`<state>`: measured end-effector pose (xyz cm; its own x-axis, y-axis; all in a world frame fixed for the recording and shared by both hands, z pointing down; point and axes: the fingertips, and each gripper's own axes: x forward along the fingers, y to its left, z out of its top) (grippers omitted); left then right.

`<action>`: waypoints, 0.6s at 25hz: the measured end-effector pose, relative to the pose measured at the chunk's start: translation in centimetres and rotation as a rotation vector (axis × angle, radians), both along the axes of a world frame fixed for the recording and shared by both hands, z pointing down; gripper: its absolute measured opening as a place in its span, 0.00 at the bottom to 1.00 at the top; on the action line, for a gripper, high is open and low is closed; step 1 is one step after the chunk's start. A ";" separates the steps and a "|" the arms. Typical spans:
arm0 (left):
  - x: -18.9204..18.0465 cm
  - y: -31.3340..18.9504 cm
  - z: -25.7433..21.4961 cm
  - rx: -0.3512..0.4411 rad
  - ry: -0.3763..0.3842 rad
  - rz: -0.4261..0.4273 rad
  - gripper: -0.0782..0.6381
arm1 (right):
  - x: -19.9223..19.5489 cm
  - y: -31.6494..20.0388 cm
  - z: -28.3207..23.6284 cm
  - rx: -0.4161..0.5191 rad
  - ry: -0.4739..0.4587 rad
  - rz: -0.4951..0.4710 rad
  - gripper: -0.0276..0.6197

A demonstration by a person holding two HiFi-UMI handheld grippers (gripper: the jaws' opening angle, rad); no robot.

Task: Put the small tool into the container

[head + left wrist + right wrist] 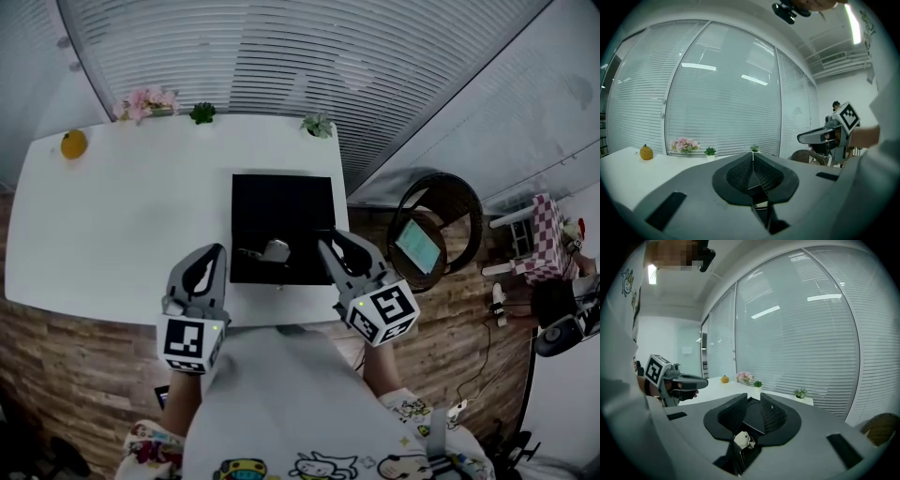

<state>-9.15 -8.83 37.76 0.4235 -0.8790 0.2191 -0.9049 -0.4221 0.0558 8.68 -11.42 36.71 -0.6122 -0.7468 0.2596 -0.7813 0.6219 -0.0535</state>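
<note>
A small tool [273, 250] with a whitish head and a thin handle lies on the near part of a black square container [281, 202] on the white table [122, 216]. My left gripper [217, 251] hovers just left of the container's near corner; in the left gripper view its jaws [752, 157] meet at the tips, shut and empty. My right gripper [328, 246] is at the container's right near edge, jaws apart. In the right gripper view the tool [743, 439] shows low behind the open jaws [751, 399], not between them.
Along the table's far edge sit an orange fruit [73, 143], pink flowers [145, 101] and two small potted plants [202, 113] [317, 124]. A wicker chair [434, 220] stands on the wooden floor to the right. Window blinds run behind the table.
</note>
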 end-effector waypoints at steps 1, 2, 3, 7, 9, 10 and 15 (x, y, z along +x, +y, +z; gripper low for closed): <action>0.1 0.0 0.1 -0.005 0.002 0.002 0.12 | 0.1 0.1 0.1 -0.002 -0.006 0.004 0.16; 0.2 0.0 0.2 -0.005 0.001 0.006 0.12 | 0.1 0.1 0.3 -0.004 -0.011 0.007 0.15; 0.3 -0.1 0.3 -0.005 -0.002 0.009 0.12 | 0.1 0.1 0.4 -0.004 -0.014 0.011 0.14; 0.6 -0.3 0.5 -0.009 -0.008 0.020 0.12 | 0.5 0.1 0.6 -0.006 -0.028 0.030 0.11; 0.8 -0.3 0.8 -0.026 0.001 0.021 0.12 | 0.8 0.1 0.7 -0.010 -0.037 0.044 0.11; 0.9 -0.4 0.9 -0.032 0.005 0.023 0.12 | 0.9 0.1 0.8 -0.011 -0.041 0.050 0.09; 0.8 -0.9 1.6 -0.051 0.011 0.031 0.12 | 0.9 -0.3 1.4 -0.016 -0.051 0.080 0.06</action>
<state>-8.33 -9.69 39.38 0.4532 -0.8531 0.2584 -0.8905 -0.4464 0.0878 9.61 -11.74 38.10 -0.5636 -0.7898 0.2420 -0.8243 0.5566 -0.1034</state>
